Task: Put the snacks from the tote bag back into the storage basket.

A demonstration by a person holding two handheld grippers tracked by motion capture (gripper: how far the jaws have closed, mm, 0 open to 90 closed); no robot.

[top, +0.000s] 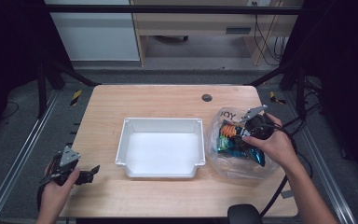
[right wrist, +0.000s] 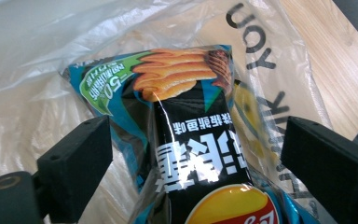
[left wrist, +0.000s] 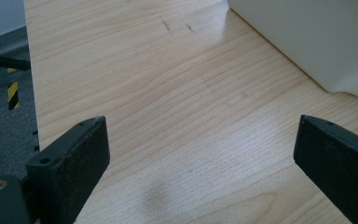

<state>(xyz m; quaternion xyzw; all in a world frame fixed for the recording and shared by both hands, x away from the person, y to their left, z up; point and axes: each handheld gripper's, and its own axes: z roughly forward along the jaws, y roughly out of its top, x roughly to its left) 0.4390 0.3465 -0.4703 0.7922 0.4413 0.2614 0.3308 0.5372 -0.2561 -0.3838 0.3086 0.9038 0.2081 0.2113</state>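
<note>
A black and blue chip packet (right wrist: 200,154) lies inside a clear plastic bag (right wrist: 270,56) at the right side of the table (top: 168,100). My right gripper (right wrist: 198,140) hangs over the packet, open, with one jaw on either side of it and neither touching. In the high view the right gripper (top: 241,132) sits at the plastic bag's (top: 223,163) top, over the chip packet (top: 233,142). My left gripper (top: 90,172) rests low near the front left corner, open over bare wood. The left gripper (left wrist: 200,135) has nothing between its jaws.
A white empty tray (top: 127,154) stands in the middle of the table; its corner (left wrist: 307,37) lies ahead and right of the left gripper. A small round grommet (top: 207,97) sits near the far edge. The table's left edge (left wrist: 30,93) is close by.
</note>
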